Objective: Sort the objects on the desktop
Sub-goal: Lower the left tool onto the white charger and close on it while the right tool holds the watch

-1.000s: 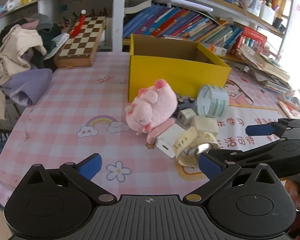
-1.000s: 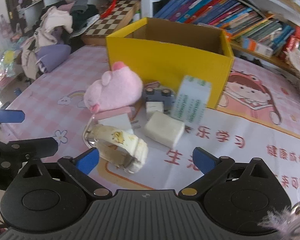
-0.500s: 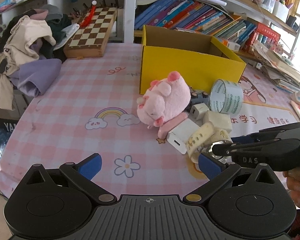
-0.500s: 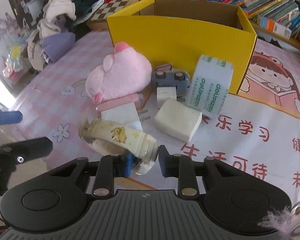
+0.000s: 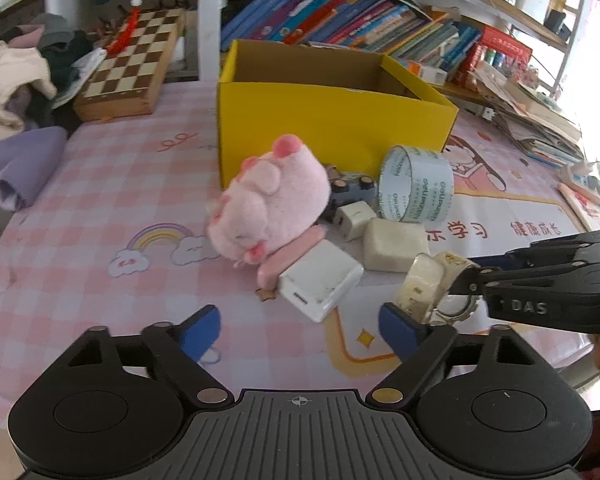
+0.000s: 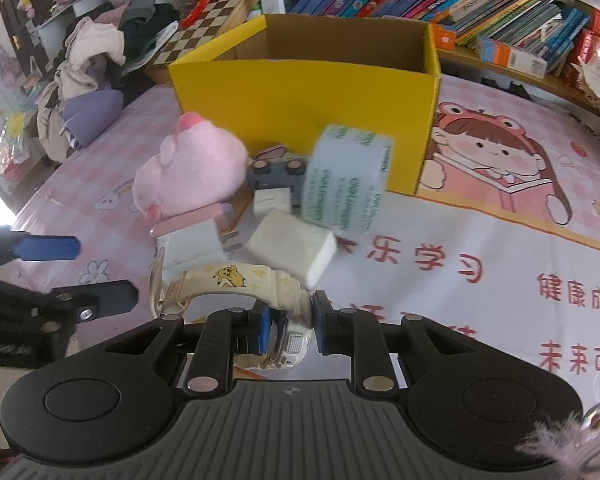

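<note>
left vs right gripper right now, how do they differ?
The left gripper is open and holds nothing; the right gripper is shut on the cream watch. The left hangs over bare tablecloth beside the white charger; the right sits in front of the pile. Both have blue fingertip pads.

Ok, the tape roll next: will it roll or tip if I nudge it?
The tape roll probably rolls easily: it appears to stand on its curved edge. It looks hollow, so likely light, and a nudge could send it into the yellow box just behind. Its printed wrap looks smooth, possibly slippery between fingers.
</note>
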Tool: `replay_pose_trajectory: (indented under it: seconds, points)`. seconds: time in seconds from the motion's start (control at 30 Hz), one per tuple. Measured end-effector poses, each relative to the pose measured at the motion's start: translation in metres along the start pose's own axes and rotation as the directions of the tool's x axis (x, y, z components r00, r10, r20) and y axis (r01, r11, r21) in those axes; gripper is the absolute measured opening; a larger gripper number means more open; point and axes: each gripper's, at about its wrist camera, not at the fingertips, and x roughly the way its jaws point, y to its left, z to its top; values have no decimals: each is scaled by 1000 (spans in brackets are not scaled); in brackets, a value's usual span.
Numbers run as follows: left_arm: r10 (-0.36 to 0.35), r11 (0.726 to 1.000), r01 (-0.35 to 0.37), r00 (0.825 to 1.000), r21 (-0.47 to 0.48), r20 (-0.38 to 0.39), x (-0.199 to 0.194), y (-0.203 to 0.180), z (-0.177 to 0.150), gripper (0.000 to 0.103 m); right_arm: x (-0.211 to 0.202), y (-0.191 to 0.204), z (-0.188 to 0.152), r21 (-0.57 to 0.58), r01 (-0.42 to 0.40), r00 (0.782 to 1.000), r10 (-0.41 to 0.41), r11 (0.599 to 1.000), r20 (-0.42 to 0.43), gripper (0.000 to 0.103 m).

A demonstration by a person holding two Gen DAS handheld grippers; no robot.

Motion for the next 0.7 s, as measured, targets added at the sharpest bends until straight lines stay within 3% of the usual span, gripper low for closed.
replay_pose_trajectory:
  seconds: [0.13,0.3,0.47,0.7]
  points:
    - [-12,999,13,1000,51,-21,19,-6,2,59,-3,-8,0,5,10,1000,-10,1000,5,20]
    - [-19,995,22,999,100,-31,36,-13,5,57,-8,-14,1,1,22,1000,-22,1000,11,20]
    - [-14,996,18,999,92,-44,50,-11,9,57,-9,-19,1,5,35,999,-35,999,14,20]
    - [-130,985,136,990,110,-61,47,-22,8,57,-9,-27,1,16,51,999,-52,999,15,20]
